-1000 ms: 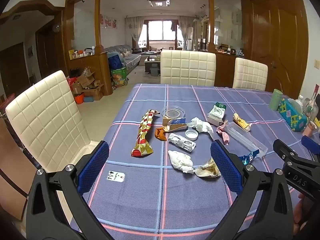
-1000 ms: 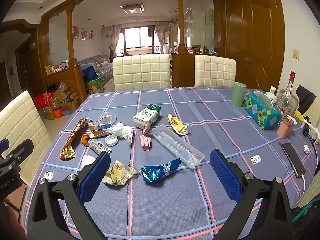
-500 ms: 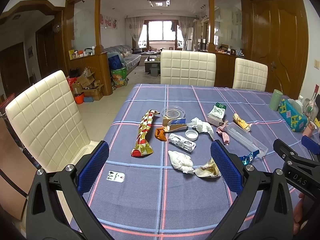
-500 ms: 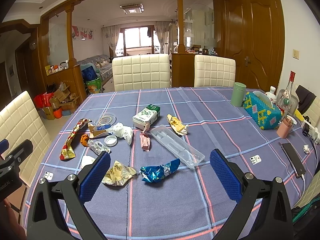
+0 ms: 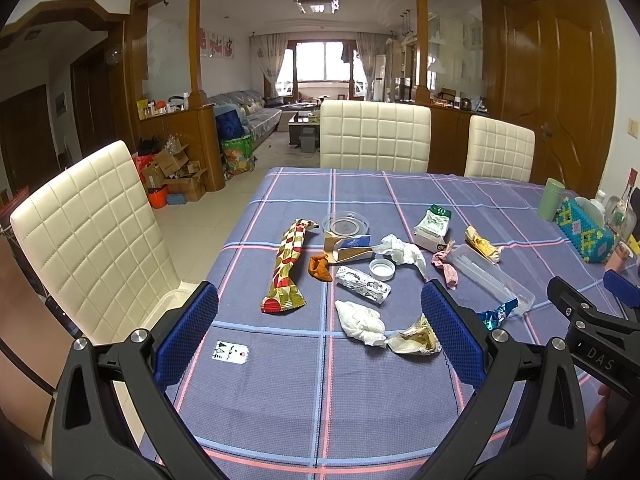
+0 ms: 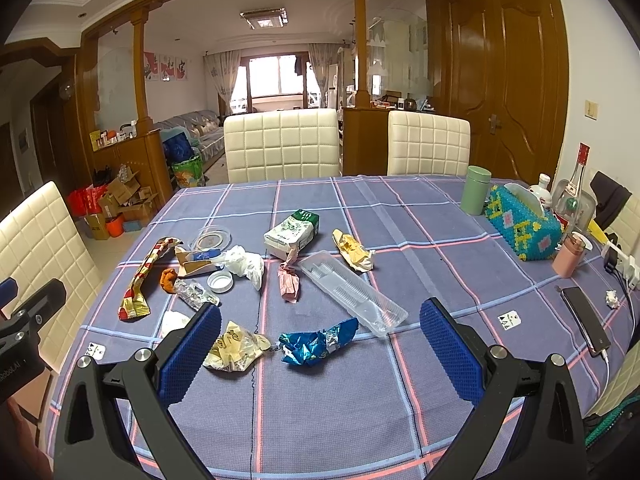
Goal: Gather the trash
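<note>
Left gripper (image 5: 319,330) and right gripper (image 6: 320,340): jaws spread, empty. Wrappers (image 6: 316,343) lie scattered mid-frame on the checked tablecloth (image 6: 320,400).

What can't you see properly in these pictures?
- Blue foil wrapper: in the left wrist view the left gripper's finger hides most of it.
- White tissue wad: in the right wrist view the right gripper's finger covers part.
- Small tag: print too small to read.
- A trash bin: none in either view.
- Phone: screen dark.
</note>
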Motion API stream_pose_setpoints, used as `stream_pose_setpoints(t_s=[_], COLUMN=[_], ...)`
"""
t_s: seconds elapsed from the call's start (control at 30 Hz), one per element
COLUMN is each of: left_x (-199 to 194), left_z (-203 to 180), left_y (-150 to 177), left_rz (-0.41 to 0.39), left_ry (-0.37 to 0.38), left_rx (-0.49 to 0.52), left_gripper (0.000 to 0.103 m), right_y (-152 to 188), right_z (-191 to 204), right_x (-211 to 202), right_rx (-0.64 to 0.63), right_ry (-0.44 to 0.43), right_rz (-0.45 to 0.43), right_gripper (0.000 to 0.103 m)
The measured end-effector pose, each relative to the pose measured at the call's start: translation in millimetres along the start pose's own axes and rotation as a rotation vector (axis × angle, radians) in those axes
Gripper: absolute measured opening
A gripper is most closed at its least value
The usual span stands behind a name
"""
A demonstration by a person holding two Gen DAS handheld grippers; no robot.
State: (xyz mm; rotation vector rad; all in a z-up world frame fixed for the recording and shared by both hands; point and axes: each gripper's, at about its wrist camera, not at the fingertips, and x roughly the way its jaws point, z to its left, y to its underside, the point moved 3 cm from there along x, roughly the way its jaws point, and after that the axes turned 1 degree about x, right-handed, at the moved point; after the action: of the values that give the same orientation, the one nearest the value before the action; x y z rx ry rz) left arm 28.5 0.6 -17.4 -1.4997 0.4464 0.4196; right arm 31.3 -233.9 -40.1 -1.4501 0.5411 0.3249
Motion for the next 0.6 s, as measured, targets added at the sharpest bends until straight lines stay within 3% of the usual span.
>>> stream_pose_setpoints(t_s=[0.6], left_x=[-2.7], left_z=[-7.5], left_y=[3.1], left_rz=[0.001], left_ry=[0.001], left_rx=[0.004], left_gripper=[0.100], right_y=[-0.7], right_z=[-0.9], right_x=[-0.2], right_rx=[-0.002], right_ry=[-0.002], right_rz=[0.000], right_gripper=[0.097])
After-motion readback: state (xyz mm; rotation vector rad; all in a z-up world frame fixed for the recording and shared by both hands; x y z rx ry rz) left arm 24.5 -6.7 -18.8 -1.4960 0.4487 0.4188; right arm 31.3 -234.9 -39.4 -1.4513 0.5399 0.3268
